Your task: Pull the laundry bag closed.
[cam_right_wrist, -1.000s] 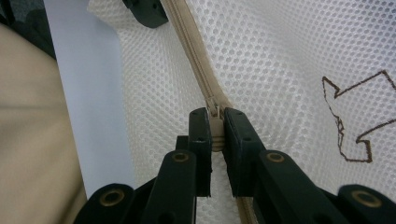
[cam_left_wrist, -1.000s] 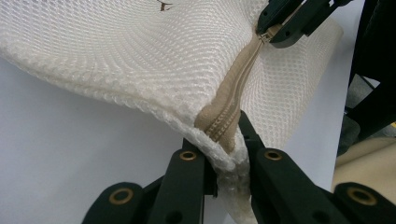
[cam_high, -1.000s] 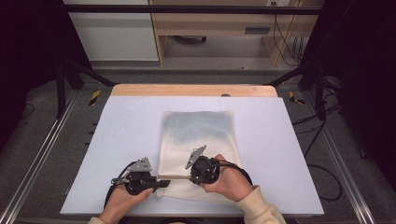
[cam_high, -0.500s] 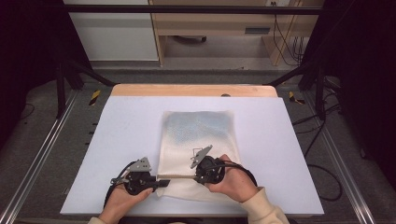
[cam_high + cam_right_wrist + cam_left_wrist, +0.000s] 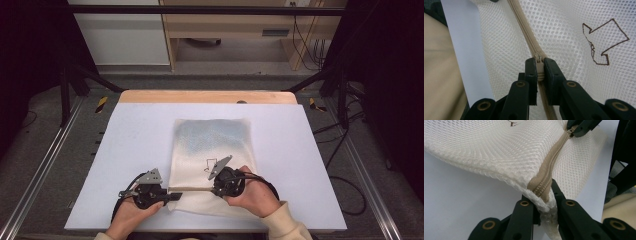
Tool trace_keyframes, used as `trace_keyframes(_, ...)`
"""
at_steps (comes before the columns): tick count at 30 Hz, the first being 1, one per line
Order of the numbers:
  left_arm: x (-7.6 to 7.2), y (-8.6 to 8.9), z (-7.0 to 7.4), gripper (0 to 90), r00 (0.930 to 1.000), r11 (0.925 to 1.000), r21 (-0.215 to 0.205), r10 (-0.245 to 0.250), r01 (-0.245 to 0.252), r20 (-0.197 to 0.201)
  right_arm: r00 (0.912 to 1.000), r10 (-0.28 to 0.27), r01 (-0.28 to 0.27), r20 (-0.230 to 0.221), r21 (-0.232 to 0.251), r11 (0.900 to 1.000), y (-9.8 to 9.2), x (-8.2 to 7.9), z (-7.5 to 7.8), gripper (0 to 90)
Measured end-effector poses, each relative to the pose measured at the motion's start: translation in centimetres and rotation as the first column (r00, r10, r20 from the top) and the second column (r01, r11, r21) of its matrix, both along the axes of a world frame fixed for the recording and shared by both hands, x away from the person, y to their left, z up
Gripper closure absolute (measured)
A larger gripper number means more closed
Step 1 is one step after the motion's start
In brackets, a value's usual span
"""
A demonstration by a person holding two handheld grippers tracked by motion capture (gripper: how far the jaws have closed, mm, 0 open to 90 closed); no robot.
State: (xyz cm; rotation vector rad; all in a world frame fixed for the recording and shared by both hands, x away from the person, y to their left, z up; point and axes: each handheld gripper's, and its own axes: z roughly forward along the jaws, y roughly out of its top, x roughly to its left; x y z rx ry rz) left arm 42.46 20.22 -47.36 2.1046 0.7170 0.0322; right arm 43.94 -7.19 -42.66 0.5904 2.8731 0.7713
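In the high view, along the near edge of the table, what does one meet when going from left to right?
Bare white table top → left gripper, shut on the mesh bag's corner → tan zipper → right gripper, shut on the zipper pull → right hand → bare table again.

Looks like a lab: white table [image 5: 125, 150] inside black metal frame [image 5: 200, 9], loose cables [image 5: 305, 40], grey floor [image 5: 45, 150].
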Motion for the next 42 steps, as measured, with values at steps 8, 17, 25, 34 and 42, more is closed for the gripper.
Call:
trace_keyframes(8,0.0,0.0,0.0,84.2,1.0,1.0,0.001,-0.003,0.003,0.002,0.9998,-0.018,0.018,0.003,0.005,1.0,-0.9,-0.2,0.2,81.9)
trace_keyframes(17,-0.1,-0.2,0.0,84.2,0.9999,0.9999,0.006,-0.009,0.009,0.005,0.9993,-0.035,0.036,-0.008,0.018,0.999,-1.4,-0.4,0.0,82.0)
trace_keyframes(25,-0.1,-0.2,0.0,84.2,0.9999,1.0,0.003,-0.007,0.007,0.008,0.999,-0.045,0.045,0.0,0.019,0.999,-2.1,-0.3,0.1,81.9)
trace_keyframes(34,-0.1,-0.2,0.0,84.2,0.9999,1.0,0.001,-0.007,0.007,0.01,0.9986,-0.053,0.053,0.003,0.025,0.998,-2.4,-0.4,0.1,81.9)
trace_keyframes(42,0.0,-0.2,-0.1,84.3,0.9999,0.9999,-0.003,-0.014,0.014,0.011,0.9981,-0.061,0.061,-0.001,0.029,0.998,-2.8,-0.3,0.1,81.9)
